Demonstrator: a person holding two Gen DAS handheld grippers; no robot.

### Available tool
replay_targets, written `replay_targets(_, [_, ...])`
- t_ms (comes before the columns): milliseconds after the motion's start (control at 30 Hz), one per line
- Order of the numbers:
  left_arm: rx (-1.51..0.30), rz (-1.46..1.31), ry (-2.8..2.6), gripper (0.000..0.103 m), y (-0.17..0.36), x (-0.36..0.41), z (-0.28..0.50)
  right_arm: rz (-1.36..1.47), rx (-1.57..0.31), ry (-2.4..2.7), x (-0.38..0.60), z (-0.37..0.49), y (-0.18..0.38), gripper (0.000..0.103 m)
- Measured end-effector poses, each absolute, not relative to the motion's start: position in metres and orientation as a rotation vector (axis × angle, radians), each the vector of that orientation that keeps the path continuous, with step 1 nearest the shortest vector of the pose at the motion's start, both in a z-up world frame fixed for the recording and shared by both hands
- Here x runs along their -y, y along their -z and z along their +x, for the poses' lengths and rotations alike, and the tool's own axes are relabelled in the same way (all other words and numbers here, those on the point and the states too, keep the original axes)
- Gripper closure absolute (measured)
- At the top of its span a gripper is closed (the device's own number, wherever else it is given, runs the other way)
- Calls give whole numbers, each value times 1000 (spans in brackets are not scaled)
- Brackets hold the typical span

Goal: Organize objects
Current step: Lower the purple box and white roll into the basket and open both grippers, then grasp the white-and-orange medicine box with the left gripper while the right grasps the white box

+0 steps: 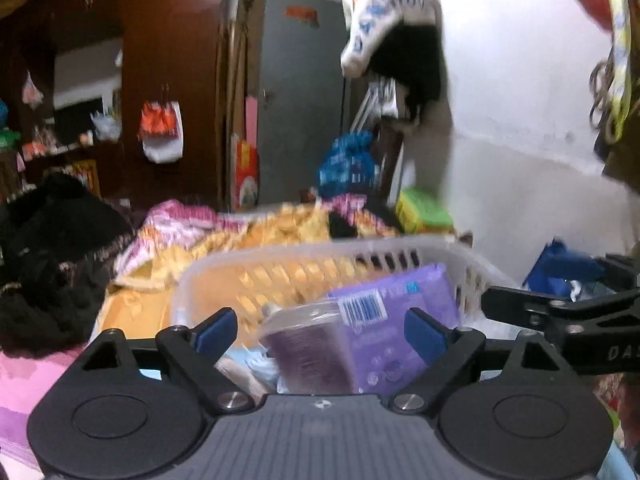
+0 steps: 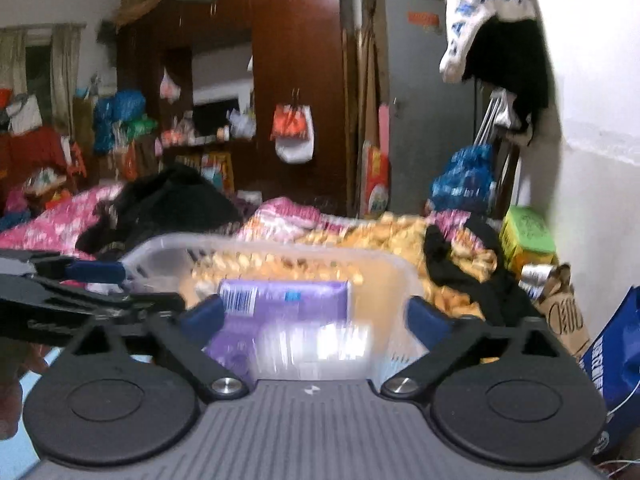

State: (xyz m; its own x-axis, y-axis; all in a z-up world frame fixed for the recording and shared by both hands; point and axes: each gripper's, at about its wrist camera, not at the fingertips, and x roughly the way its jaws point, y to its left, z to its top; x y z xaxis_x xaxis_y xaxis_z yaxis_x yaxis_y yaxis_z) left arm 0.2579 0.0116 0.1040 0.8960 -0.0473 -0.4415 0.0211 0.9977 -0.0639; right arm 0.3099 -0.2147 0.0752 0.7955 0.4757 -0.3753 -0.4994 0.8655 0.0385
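- Left wrist view: the left gripper has its blue fingers spread wide apart, and nothing is pinched between them.
- Just past the fingers sits a see-through plastic basket with slots in its wall.
- Inside the basket, a purple packet with a barcode leans up on its edge. A clear pouch with a dark purple label leans near it, on its left.
- Behind the basket lies a yellow blanket, and a black cloth is piled far left.
- Part of the right gripper pokes in at the right edge.
- Right wrist view: the right gripper is spread wide too and grips nothing.
- The same basket sits right in front of it, with the purple packet inside. The near part is too blurry to make out.
- A green box stands far right by the white wall, and a blue bag is near right.
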Motion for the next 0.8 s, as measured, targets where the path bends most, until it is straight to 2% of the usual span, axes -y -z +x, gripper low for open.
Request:
replay_targets(167, [-279, -25, 96, 11, -102, -19, 180, -13, -288, -610, 247, 264, -66, 0])
replay_targets(267, [-230, -17, 136, 10, -73, -27, 134, 21, -277, -691, 265, 241, -38, 0])
replay_targets(333, [-258, -6, 153, 10, -49, -34, 117, 29, -312, -727, 267, 239, -14, 0])
replay_targets(467, [-335, 3, 114, 10, -19, -45, 126, 16, -378, -704, 255, 255, 17, 0])
replay_targets(667, [-408, -12, 90, 14, -7, -58, 147, 46, -403, -735, 234, 262, 25, 0])
replay_targets(733, [-431, -5, 108, 16, -4, -58, 152, -7, -404, -729, 225, 256, 28, 4])
replay_targets(800, [-447, -2, 128, 20, -3, -58, 157, -42, -409, -724, 220, 255, 30, 12])
